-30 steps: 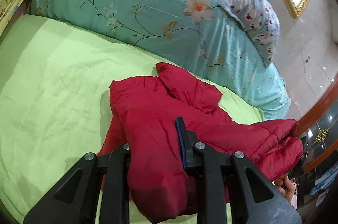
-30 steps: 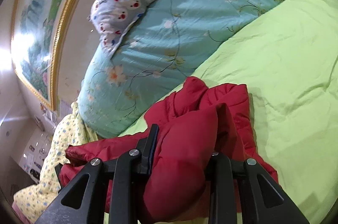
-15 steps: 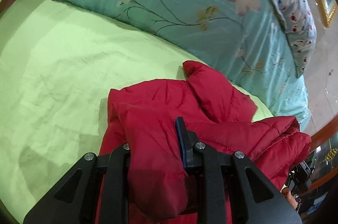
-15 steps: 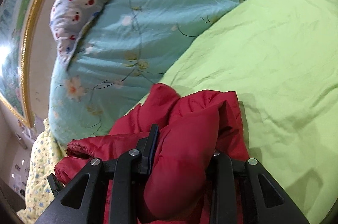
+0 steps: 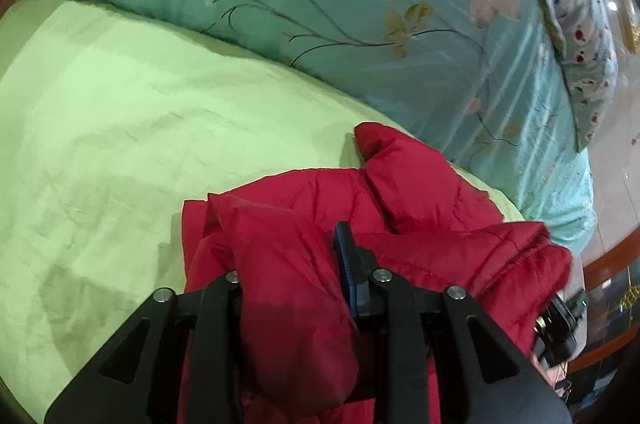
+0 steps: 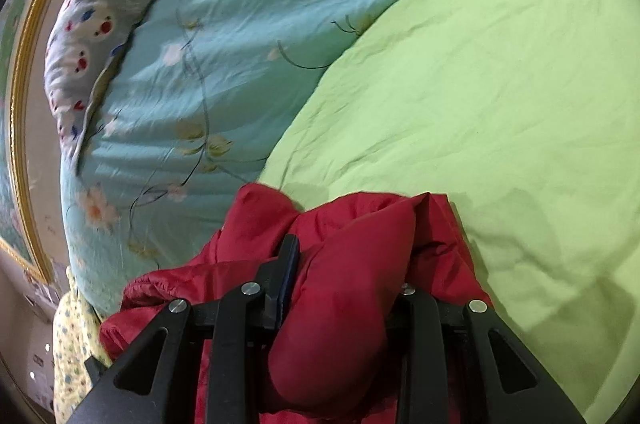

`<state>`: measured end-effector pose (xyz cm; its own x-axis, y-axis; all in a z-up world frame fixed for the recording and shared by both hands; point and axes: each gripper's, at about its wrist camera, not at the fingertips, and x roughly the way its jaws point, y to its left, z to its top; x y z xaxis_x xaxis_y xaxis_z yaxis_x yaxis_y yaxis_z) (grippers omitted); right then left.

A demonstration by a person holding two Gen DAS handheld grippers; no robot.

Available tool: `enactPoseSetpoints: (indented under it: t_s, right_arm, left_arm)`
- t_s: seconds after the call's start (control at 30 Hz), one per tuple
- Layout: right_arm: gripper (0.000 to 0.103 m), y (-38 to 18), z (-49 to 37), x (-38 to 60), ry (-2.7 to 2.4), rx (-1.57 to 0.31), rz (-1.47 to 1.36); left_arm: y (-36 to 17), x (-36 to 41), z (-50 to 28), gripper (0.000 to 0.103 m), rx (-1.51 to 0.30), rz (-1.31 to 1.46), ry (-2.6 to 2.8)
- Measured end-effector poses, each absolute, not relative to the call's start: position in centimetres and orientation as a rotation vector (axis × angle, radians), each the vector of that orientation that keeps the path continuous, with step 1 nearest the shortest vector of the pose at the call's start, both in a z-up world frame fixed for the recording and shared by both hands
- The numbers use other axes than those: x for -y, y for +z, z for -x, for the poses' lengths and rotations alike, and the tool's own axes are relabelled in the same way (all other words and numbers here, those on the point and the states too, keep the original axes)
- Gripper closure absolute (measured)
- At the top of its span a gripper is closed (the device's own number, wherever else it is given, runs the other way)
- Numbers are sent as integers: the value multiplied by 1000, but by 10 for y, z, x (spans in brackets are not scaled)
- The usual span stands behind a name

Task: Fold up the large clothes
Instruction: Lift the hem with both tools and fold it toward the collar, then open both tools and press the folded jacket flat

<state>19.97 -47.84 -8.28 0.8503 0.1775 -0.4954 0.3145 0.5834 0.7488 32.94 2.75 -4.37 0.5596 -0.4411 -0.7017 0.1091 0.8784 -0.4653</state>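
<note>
Now both grippers, left gripper and right gripper, clamping red jacket.

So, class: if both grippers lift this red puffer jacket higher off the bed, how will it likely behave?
The red puffer jacket will probably sag: it already droops around the left gripper and right gripper. Its puffy quilting suggests it is light for its bulk. The sheen of the fabric hints it may slip, though both grippers bite thick folds.
</note>
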Motion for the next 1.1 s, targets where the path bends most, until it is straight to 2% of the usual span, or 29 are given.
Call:
enactPoseSetpoints:
  t_s: [0.23,0.43,0.67,0.73,0.93,1.1]
  right_arm:
    - [74,-85,-214,473,-128,-567,-911]
    - [74,-87,-218,474,-135,-568,-918]
    - [71,-84,-216,473,-124,-566,-910]
    - [67,-79,-214,472,-109,-561,-901]
    - [45,-34,-180,457,-50,-494,-801]
    - [28,2,-141,415,-17,-426,-577]
  left_arm:
    - [-16,-50,-280,54,-837,369,-326]
    - [-3,-30,-237,53,-803,336,-422]
    - [-37,61,-219,53,-844,80,-474]
    - [-47,74,-225,52,-841,9,-419]
    - [-63,80,-249,52,-844,-6,-362]
    - [-67,88,-258,52,-827,-9,-341]
